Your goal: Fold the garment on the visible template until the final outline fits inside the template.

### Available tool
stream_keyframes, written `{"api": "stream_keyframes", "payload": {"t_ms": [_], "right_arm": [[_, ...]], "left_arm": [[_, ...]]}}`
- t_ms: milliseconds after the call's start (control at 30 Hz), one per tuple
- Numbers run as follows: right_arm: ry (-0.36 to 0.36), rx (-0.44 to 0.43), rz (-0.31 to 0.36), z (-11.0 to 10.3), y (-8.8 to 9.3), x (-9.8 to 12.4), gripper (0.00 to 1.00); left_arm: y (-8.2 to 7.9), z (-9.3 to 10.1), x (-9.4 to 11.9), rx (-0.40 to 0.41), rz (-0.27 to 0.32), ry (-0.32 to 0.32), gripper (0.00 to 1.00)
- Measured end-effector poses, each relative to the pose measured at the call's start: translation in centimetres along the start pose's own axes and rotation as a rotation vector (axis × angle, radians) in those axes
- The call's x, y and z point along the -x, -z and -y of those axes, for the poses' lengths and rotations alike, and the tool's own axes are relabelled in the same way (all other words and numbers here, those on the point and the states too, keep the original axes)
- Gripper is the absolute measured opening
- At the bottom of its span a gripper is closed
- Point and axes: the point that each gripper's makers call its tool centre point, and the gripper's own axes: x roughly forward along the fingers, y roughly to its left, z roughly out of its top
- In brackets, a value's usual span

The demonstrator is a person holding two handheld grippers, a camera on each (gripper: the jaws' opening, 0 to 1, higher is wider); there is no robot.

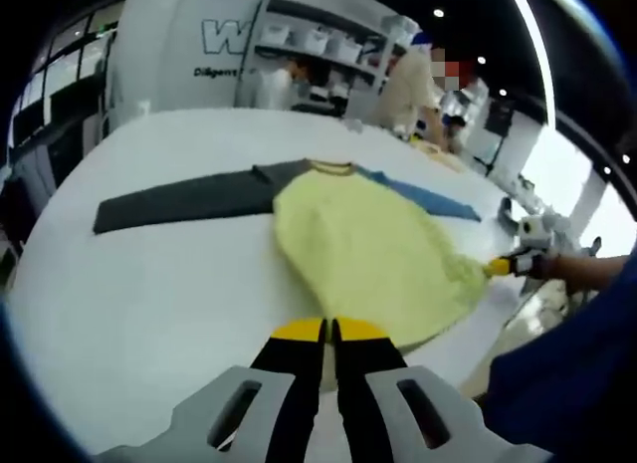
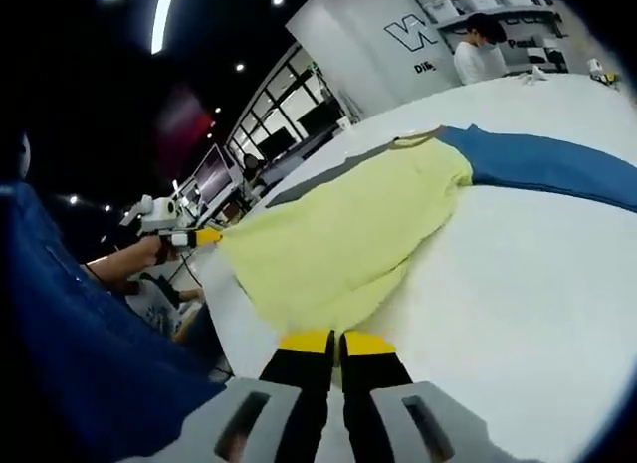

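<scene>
A garment with a yellow body (image 1: pixel 358 244), a dark grey sleeve (image 1: pixel 189 202) and a blue sleeve (image 1: pixel 428 199) lies spread on a white table (image 1: pixel 149 294). My left gripper (image 1: pixel 328 331) is shut on one corner of the yellow hem. At the far right, my right gripper (image 1: pixel 501 267) pinches the other hem corner. In the right gripper view the same yellow body (image 2: pixel 338 234) runs away from my right gripper (image 2: pixel 335 342), whose jaws are shut on the hem. The left gripper (image 2: pixel 204 237) holds the stretched corner at the left, and the blue sleeve (image 2: pixel 557 164) lies off to the right.
The near table edge (image 2: pixel 224 314) runs just under the hem. A person's blue sleeve (image 1: pixel 567 363) fills the lower right. Shelves with boxes (image 1: pixel 318 45) and people (image 2: pixel 478 45) stand beyond the table's far side.
</scene>
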Motion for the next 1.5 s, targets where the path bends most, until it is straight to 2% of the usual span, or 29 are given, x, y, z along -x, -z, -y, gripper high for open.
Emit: {"api": "stream_keyframes", "payload": {"t_ms": [33, 100, 200, 367, 467, 567, 667, 700, 767, 867, 933, 1167, 1500], "right_arm": [[-0.001, -0.002, 0.008, -0.3, -0.2, 0.3, 0.0], [-0.009, -0.047, 0.082, -1.3, -1.6, 1.3, 0.0], [0.008, -0.071, 0.125, -1.6, -2.3, 2.6, 0.0], [0.038, -0.082, 0.125, -1.4, -1.7, 3.6, 0.0], [0.06, -0.087, 0.108, -1.0, -0.9, 3.5, 0.0], [0.095, -0.12, 0.094, -0.5, 0.5, 3.1, 0.0], [0.103, -0.13, 0.094, -0.4, 0.7, 3.0, 0.0], [0.113, -0.147, 0.079, -0.1, 1.7, 2.6, 0.0], [0.123, -0.15, 0.055, 0.4, 2.6, 2.3, 0.0], [0.129, -0.15, 0.043, 0.3, 3.0, 2.3, 0.0], [0.136, -0.15, 0.032, 0.2, 3.5, 2.4, 0.0], [0.142, -0.183, 0.032, -0.5, 4.6, 3.1, 0.0], [0.141, -0.204, 0.035, -0.3, 5.4, 3.4, 0.0]], "left_arm": [[0.0, 0.0, 0.0, 0.001, 0.002, 0.002, 0.04], [0.0, 0.1, 0.1, 0.003, 0.004, 0.009, 0.04], [0.0, 0.2, 0.1, 0.005, 0.005, 0.016, 0.04], [0.9, 0.3, -0.2, 0.015, -0.005, 0.027, 0.03], [1.5, 0.4, -0.2, 0.017, -0.02, 0.028, 0.03], [3.0, 0.4, -0.3, 0.026, -0.038, 0.032, 0.03], [3.3, 0.4, -0.3, 0.029, -0.041, 0.032, 0.03], [4.6, 0.5, 0.0, 0.051, -0.056, 0.028, 0.03], [5.1, 0.6, 0.0, 0.056, -0.061, 0.026, 0.03], [5.4, 0.5, -0.1, 0.057, -0.063, 0.025, 0.03], [6.5, 0.5, -0.1, 0.067, -0.078, 0.02, 0.03], [8.2, 0.8, 0.2, 0.07, -0.1, 0.022, 0.03], [9.2, 1.3, 0.5, 0.089, -0.108, 0.021, 0.03]]}}
